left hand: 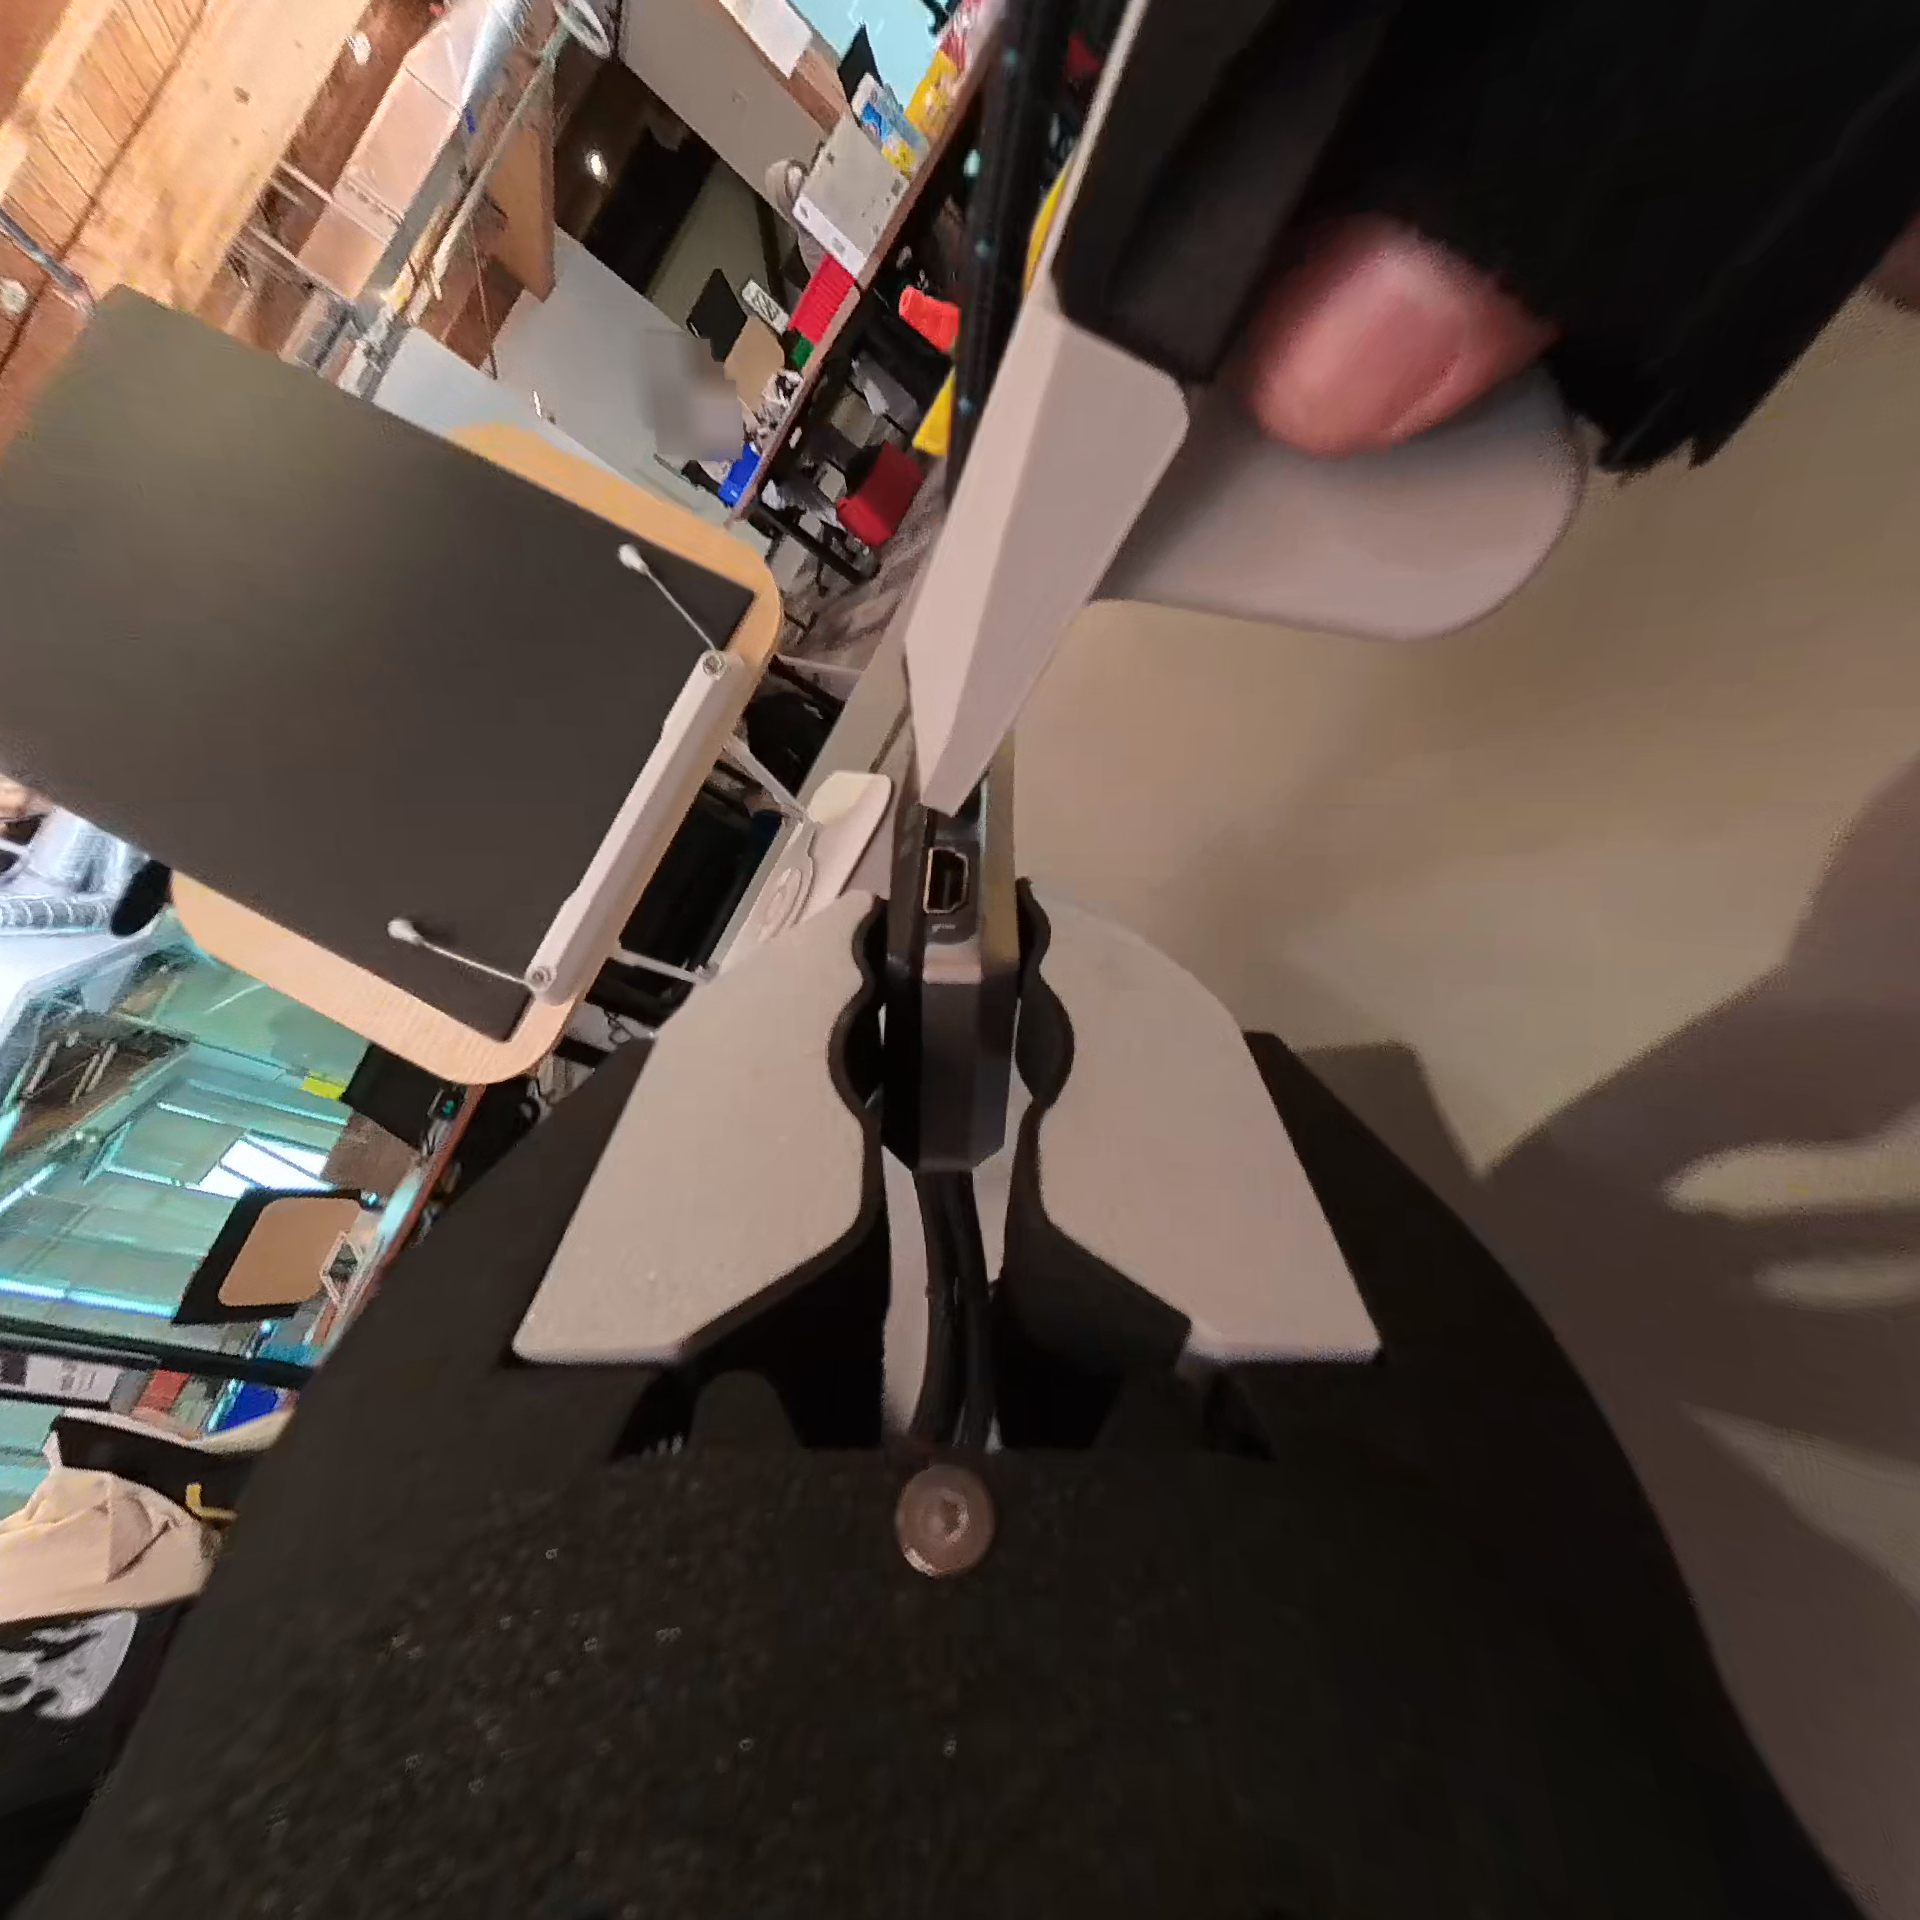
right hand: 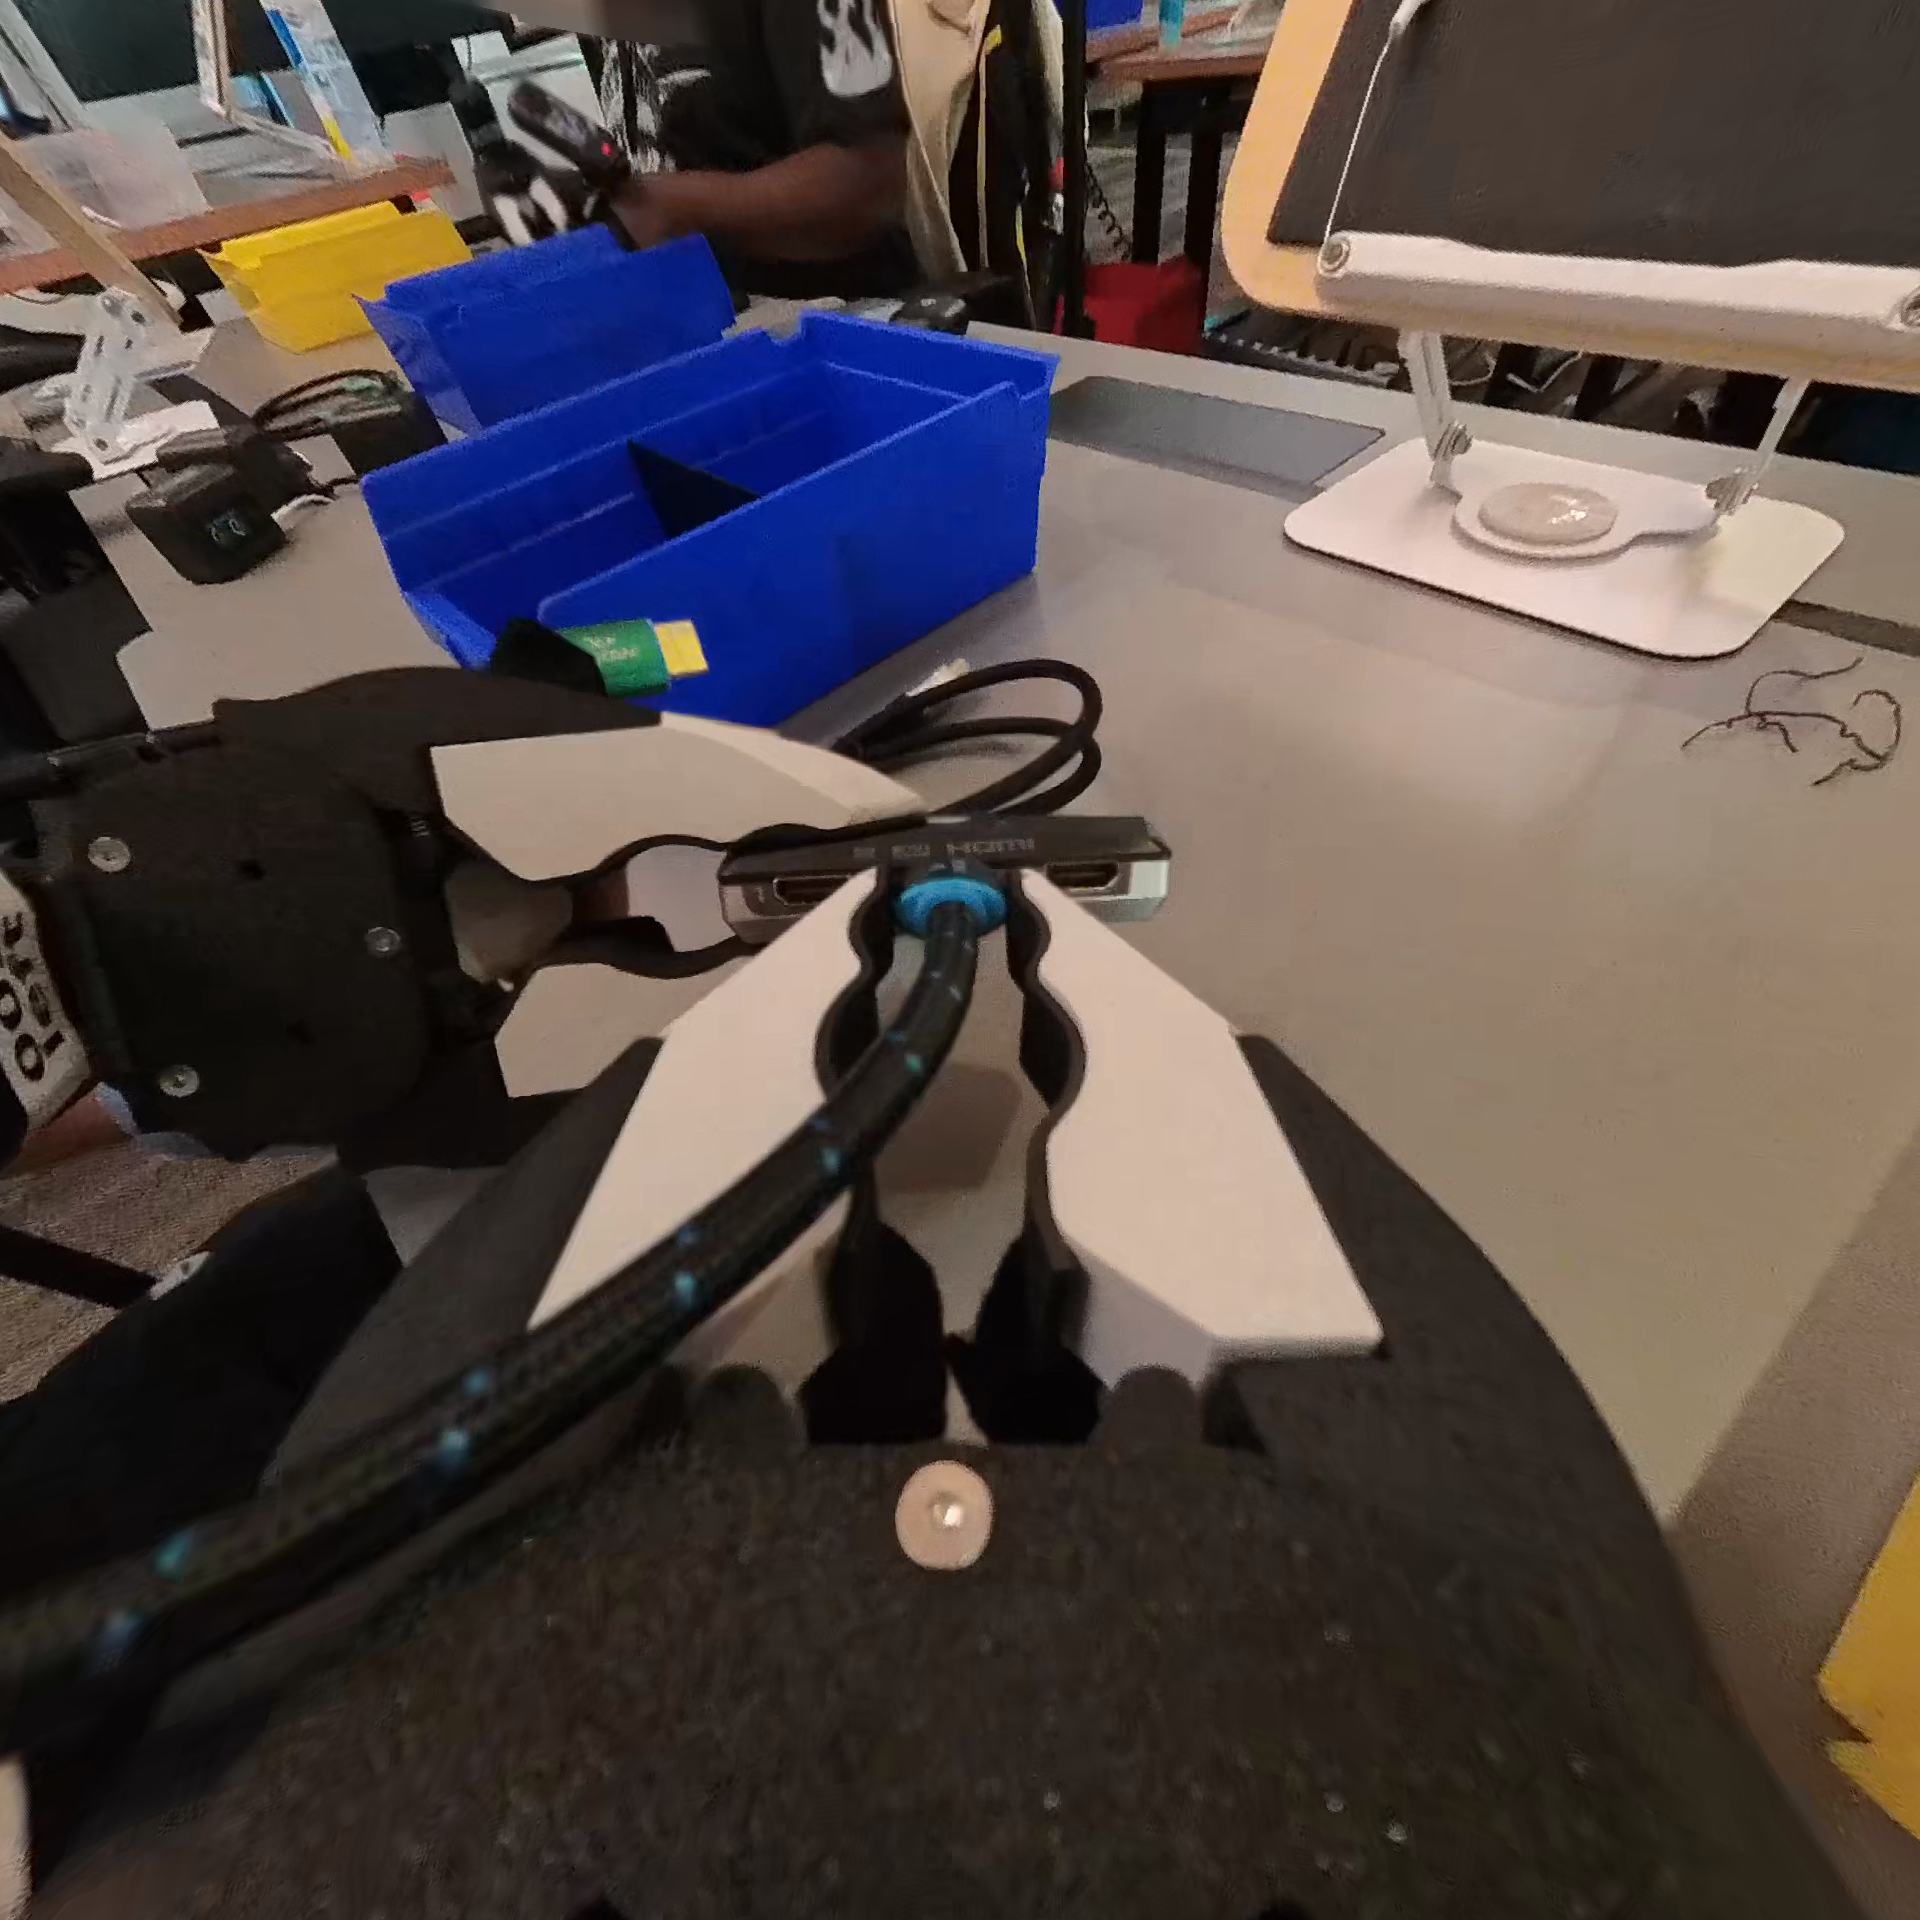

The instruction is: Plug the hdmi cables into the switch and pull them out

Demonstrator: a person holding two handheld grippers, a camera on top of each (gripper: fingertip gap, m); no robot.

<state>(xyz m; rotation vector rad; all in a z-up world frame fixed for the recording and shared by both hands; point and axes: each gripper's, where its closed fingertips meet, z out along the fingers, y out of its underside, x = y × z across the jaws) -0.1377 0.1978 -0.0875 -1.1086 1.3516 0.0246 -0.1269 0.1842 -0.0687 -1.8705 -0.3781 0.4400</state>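
Now clamping the switch [right hand: 945, 868] at centre frame with the left gripper [right hand: 634, 894] to brace it above the desk [right hand: 1455, 935], squeezing the HDMI cable [right hand: 914, 997] plug with the right gripper [right hand: 940, 914] (blue collar at the middle port), seemingly seating or extracting it.

- The left gripper [left hand: 951, 997] lies turned on its side, its two pale fingers [left hand: 748, 1122] closed flat against a thin black body held between them.
- In the right wrist view the left gripper [right hand: 665, 894] reaches in from the left, level with the counter.
- The right gripper [right hand: 945, 914] points forward and slightly down, its fingers [right hand: 1143, 1122] drawn in close around a blue-ringed plug at their tips.
- A thumb [left hand: 1382, 343] presses on the right gripper's grey handle, beside a black sleeve [left hand: 1662, 208].
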